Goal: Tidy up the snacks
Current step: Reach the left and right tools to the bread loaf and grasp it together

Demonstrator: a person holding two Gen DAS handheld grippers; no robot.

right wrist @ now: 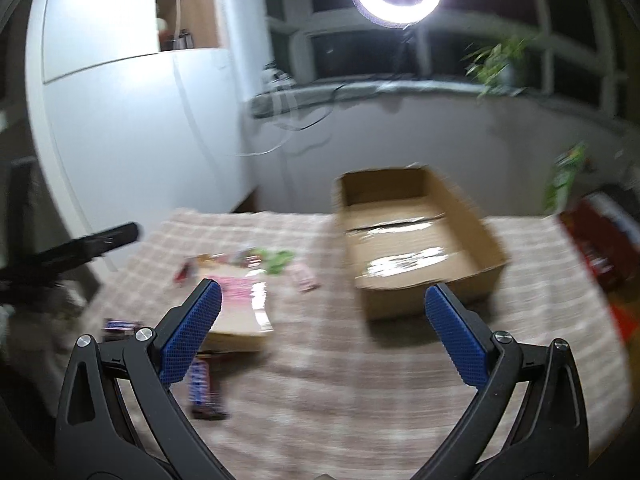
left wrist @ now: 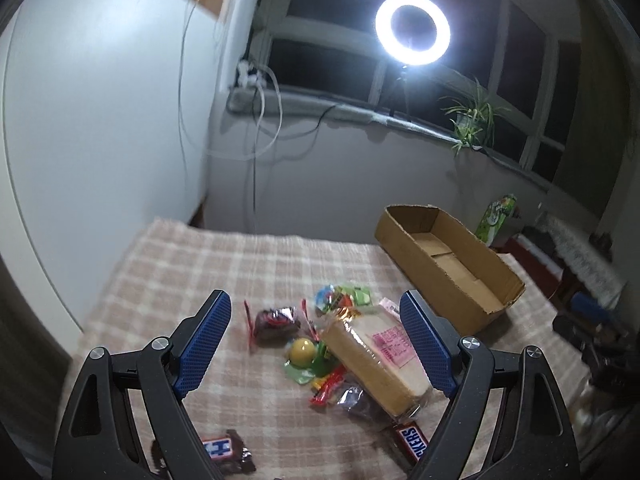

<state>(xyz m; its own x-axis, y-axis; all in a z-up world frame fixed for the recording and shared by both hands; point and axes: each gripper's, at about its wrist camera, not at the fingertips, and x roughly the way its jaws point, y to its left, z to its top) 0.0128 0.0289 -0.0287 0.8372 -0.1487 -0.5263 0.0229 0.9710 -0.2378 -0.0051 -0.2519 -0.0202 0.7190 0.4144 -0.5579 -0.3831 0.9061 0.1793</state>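
Observation:
A pile of snacks lies on the checked tablecloth (left wrist: 168, 264). In the left wrist view I see a wrapped sandwich loaf (left wrist: 370, 360), a dark wrapped cake (left wrist: 276, 322), a yellow-capped candy (left wrist: 303, 353), small colourful packets (left wrist: 340, 298) and two Snickers bars (left wrist: 412, 442) (left wrist: 222, 450). My left gripper (left wrist: 316, 336) hangs open above the pile, holding nothing. An empty cardboard box (left wrist: 448, 264) lies to the right. In the blurred right wrist view my right gripper (right wrist: 322, 328) is open and empty, with the loaf (right wrist: 240, 312) at its left finger, a Snickers bar (right wrist: 202, 384) below and the box (right wrist: 412, 240) ahead.
A ring light (left wrist: 412, 29) on a tripod and a potted plant (left wrist: 474, 118) stand on the window sill behind the table. White cupboard doors (left wrist: 100, 112) fill the left. A green packet (left wrist: 496, 216) and a red box (right wrist: 600, 248) sit beyond the table's right side.

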